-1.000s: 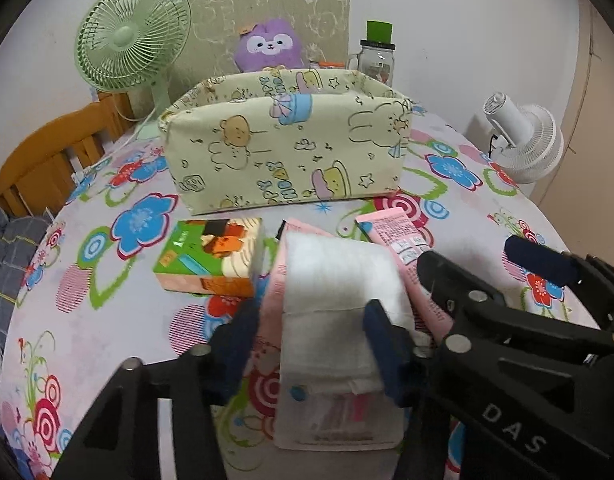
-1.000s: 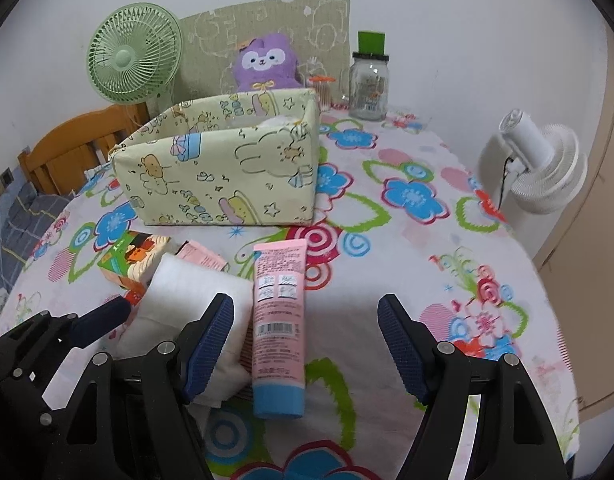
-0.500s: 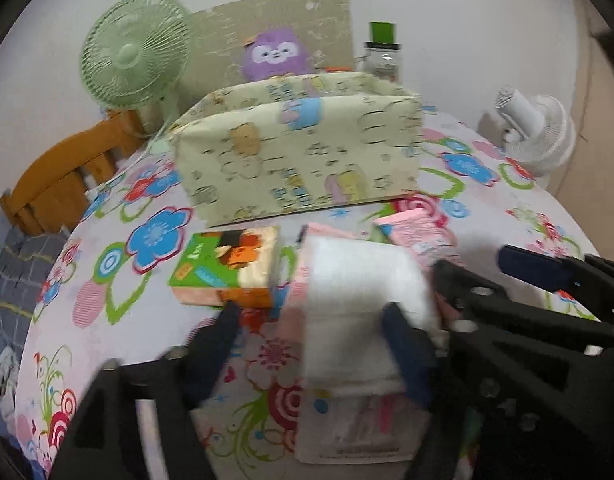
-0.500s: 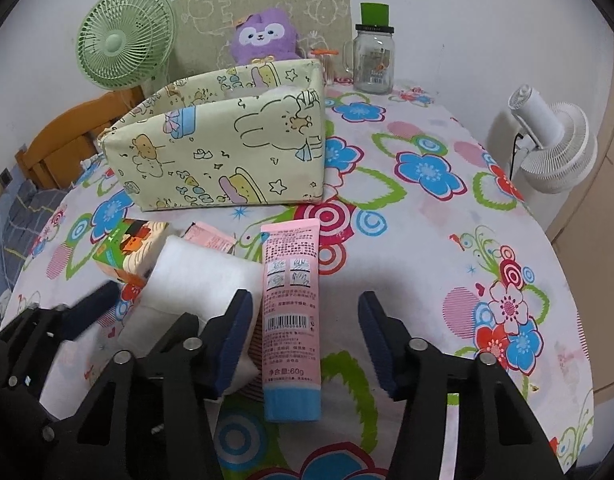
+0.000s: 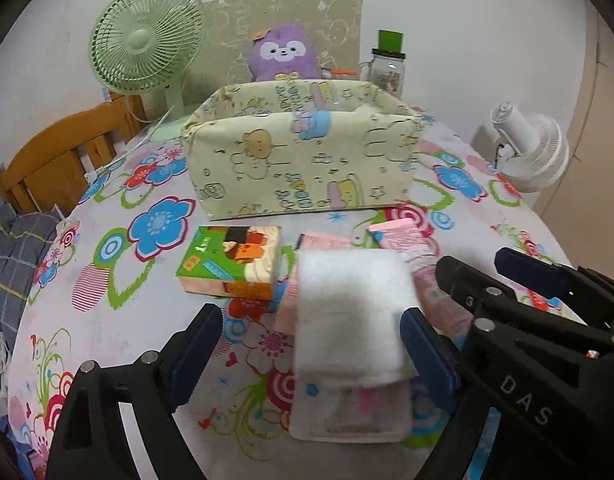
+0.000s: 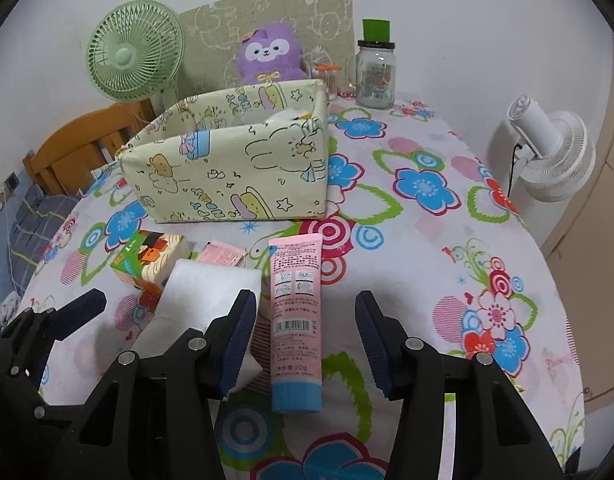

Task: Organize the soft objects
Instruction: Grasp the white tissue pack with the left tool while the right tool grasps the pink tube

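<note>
1. On the round table with the floral-print cloth (image 5: 107, 320), left to right in the left wrist view: a green-and-orange printed tissue pack (image 5: 232, 261), a white folded soft pad (image 5: 349, 316), and a pink tube with a blue cap (image 6: 295, 316), shown clearly in the right wrist view.
2. Left gripper (image 5: 313, 350): jaws spread wide. The white folded pad lies between the two blue fingers. The left finger stands well clear of it; the right finger sits just beside the pad's right edge. Contact there cannot be confirmed.
3. The white pad rests on a flat clear-wrapped packet (image 5: 349, 420) and overlaps a pink flat pack (image 5: 327, 242) behind it.
4. The tissue pack lies just left of the pad, apart from it.
5. Right gripper (image 6: 305, 332): jaws apart, nothing clamped. The pink tube lies on the cloth between the fingers, cap end nearest the camera, nearer the left finger.
6. Behind these items stands an open pale-yellow fabric storage box with cartoon prints (image 5: 303, 160). Something white shows inside it in the right wrist view.
7. Beyond the box: a light-green desk fan (image 5: 145, 42) at left, a purple plush toy (image 5: 285, 54) at centre, and a clear glass jar with a green top (image 6: 375, 76) to the right.
8. At far right, off the table edge, a white fan (image 6: 555, 152).
</note>
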`<action>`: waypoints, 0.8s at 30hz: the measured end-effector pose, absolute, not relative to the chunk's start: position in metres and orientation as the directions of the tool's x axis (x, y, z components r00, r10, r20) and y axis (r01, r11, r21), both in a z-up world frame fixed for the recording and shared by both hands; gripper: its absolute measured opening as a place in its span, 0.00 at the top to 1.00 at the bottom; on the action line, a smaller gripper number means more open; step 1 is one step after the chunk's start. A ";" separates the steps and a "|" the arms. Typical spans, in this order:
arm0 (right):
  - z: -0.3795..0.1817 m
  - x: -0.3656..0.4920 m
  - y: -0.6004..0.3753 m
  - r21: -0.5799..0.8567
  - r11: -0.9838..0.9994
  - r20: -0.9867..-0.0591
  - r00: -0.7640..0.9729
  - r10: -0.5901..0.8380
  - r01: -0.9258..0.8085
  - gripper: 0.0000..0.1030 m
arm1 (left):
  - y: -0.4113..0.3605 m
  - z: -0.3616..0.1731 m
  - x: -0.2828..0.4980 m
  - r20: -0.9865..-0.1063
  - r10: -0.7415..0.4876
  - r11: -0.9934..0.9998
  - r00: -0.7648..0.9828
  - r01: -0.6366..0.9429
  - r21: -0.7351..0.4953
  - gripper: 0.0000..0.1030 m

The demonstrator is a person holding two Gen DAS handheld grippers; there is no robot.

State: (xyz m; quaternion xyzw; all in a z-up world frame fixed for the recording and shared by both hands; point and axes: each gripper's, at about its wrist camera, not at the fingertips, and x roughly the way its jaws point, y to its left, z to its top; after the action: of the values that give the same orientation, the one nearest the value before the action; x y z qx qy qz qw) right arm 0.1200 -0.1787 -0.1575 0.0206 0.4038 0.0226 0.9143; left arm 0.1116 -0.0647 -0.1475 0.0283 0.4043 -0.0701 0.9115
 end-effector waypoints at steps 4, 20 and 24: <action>-0.156 0.112 -0.185 0.056 0.998 -0.738 0.673 0.050 -0.013 0.46 | -0.076 -0.146 0.106 -0.741 -0.118 0.985 0.661 0.174 -0.002 0.10; -0.172 0.119 -0.182 0.066 0.997 -0.769 0.636 0.070 -0.030 0.46 | -0.079 -0.163 0.115 -0.751 -0.123 0.982 0.648 0.189 0.003 0.38; -0.179 0.131 -0.176 0.062 0.998 -0.788 0.612 0.068 -0.031 0.46 | -0.074 -0.167 0.117 -0.759 -0.155 0.977 0.633 0.211 -0.024 0.38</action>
State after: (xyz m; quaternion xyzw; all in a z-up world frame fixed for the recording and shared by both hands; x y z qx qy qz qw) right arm 0.1314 -0.1758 -0.1787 0.0213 0.4396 0.0276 0.8975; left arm 0.1173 -0.0744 -0.1675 0.0336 0.4163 -0.1012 0.9030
